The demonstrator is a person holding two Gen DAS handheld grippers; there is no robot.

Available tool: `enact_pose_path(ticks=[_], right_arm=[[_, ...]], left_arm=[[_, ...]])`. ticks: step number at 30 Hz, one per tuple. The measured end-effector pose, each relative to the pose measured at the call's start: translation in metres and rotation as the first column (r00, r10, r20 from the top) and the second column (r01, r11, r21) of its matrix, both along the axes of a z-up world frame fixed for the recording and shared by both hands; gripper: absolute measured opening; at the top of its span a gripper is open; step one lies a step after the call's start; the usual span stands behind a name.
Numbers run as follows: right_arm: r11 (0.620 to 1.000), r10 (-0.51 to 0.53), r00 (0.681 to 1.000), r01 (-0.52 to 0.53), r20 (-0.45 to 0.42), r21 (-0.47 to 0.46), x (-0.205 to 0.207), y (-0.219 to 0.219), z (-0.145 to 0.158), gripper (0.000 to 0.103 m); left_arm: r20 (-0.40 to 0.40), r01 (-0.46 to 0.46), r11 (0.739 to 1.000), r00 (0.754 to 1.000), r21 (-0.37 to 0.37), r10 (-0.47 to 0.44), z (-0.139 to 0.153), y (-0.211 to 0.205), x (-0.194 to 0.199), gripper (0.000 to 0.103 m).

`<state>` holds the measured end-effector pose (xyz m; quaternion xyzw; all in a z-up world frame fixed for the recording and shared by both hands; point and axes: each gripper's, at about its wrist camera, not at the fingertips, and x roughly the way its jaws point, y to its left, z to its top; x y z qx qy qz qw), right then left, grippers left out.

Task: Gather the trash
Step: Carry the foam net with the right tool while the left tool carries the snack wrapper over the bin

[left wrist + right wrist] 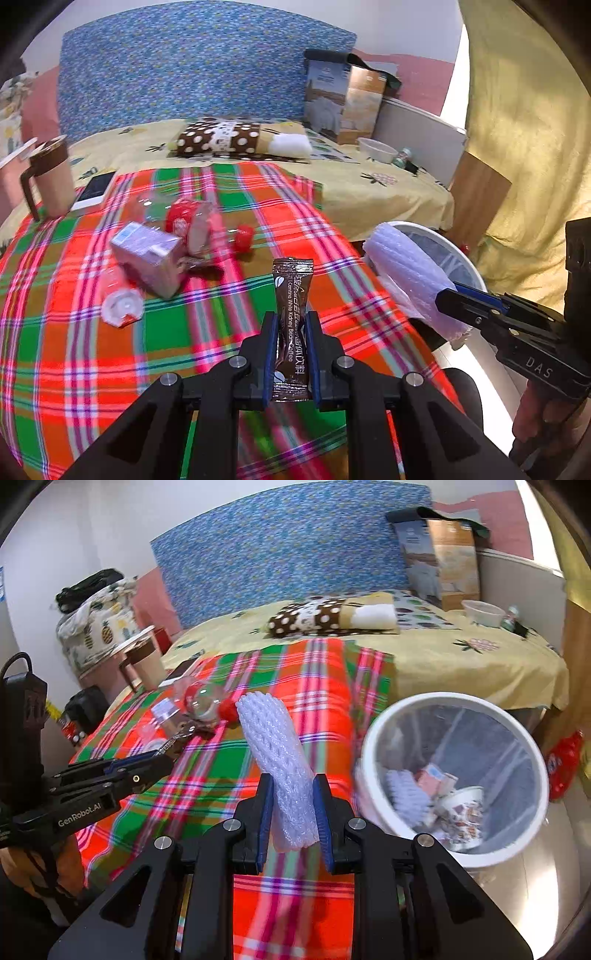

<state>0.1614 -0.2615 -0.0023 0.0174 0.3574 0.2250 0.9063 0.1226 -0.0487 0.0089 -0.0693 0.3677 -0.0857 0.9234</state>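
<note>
- White bin [373,738], beside the plaid cloth [325,716]: foam net, carton, printed cup inside.
- Right gripper [293,805] clamps white foam sleeve [273,738], just left of bin.
- Left gripper [291,332] pinches brown sachet [291,295], "White Kidney Bean Coffee", over cloth, left of bin.

Both views are pretty bright and evenly lit, colours pushed hard, so the plaid cloth [110,350] looks almost neon. A blown-out white strip is seen at the right edge of the left wrist view, beside the yellow curtain [524,129], so daylight seems to be coming in there. Soft shadows are cast under the purple carton [151,258]. Heavy fisheye bending is seen, with black vignetting in the corners. The carton and the clear bottle [192,221] are smeared by motion blur, and the white bin [373,746] is blurred too. Glare is picked up on the shiny floor [535,893].
</note>
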Motion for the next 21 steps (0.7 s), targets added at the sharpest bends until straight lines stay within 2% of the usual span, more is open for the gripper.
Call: enact_pose_path(ticks=[10,21], right_arm=[[0.993,-0.122,0.992,0.122,0.013,0.002,0.0,-0.043,0.003,0.024],[0.969,-0.248,0.969,0.248,-0.003,0.001,0.004,-0.084,-0.003,0.024]], left_arm=[[0.016,0.103,0.995,0.995,0.01,-0.103,0.008,-0.048,0.019,0.015],[0.006,0.201,0.979,0.98,0.021,-0.201,0.006,-0.099,0.043,0.015]])
